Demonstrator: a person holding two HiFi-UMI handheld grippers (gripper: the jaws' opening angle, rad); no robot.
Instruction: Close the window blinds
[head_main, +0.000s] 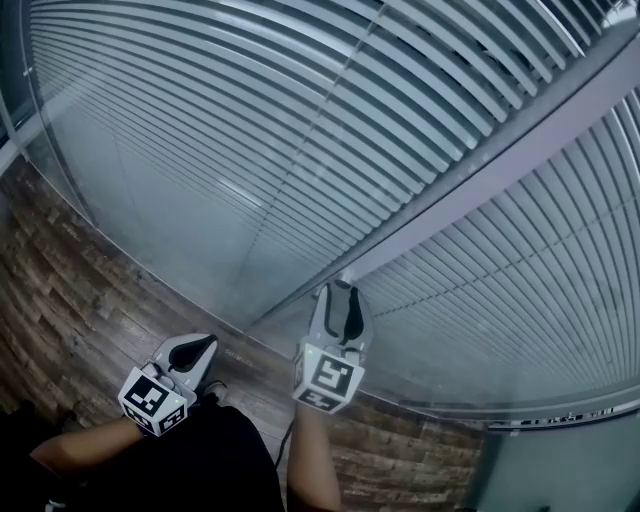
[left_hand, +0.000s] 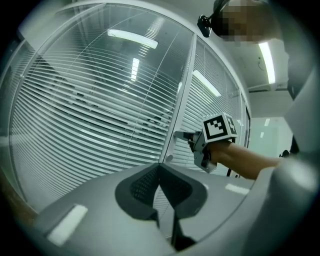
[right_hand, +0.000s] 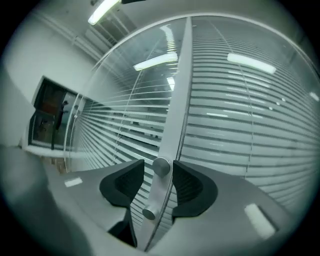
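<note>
Right claw (right_hand: 158, 186) astride round metal knob (right_hand: 161, 166)

The window post (head_main: 480, 180) is plain pale grey. On both sides of it the blinds (head_main: 250, 120) are striped: whitish-grey slats with thin dark lines between them. Below the post, the floor (head_main: 80, 300) is brown, in mixed light and dark strips. The right gripper (head_main: 340, 292) at the post's foot and the left gripper (head_main: 198, 345) to the left of it are light grey, with black, finely textured pads (right_hand: 125, 182). Each marker cube (head_main: 327, 378) is white with black squares. The knob (right_hand: 161, 166) on the post is silvery grey. The person's clothing (head_main: 210, 460) is black.
</note>
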